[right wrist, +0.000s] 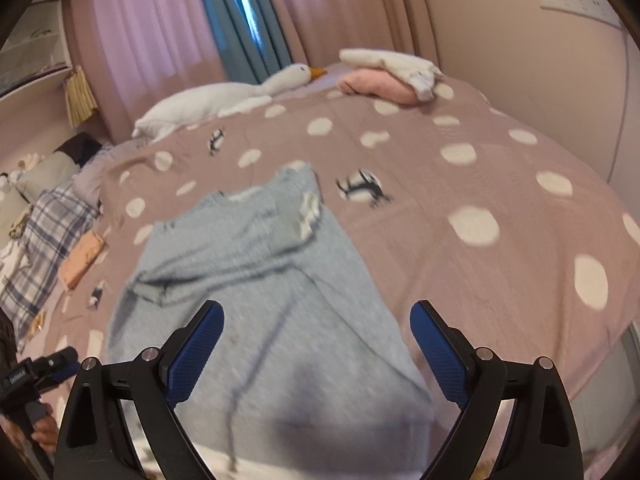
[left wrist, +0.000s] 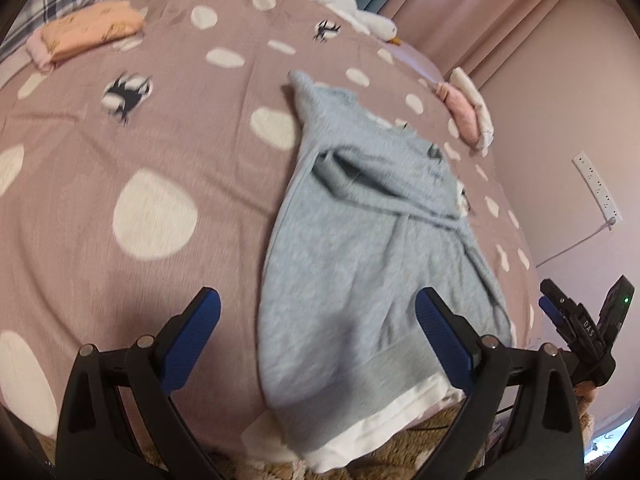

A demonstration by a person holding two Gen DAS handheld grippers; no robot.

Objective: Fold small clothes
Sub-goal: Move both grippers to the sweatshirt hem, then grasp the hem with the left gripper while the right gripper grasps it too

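Note:
A small light grey sweatshirt with a white hem lies spread on the pink spotted bedcover, its sleeves folded across the body. In the right wrist view the same sweatshirt reaches toward me. My left gripper stands open over the sweatshirt's lower left part, nothing between its blue pads. My right gripper is open too, above the lower body of the garment, and holds nothing. The right gripper also shows at the right edge of the left wrist view.
Folded peach clothes lie at the far left of the bed. A pink and white pile sits near the wall. A white plush goose lies by the curtains, a plaid pillow at the left. A power strip hangs on the wall.

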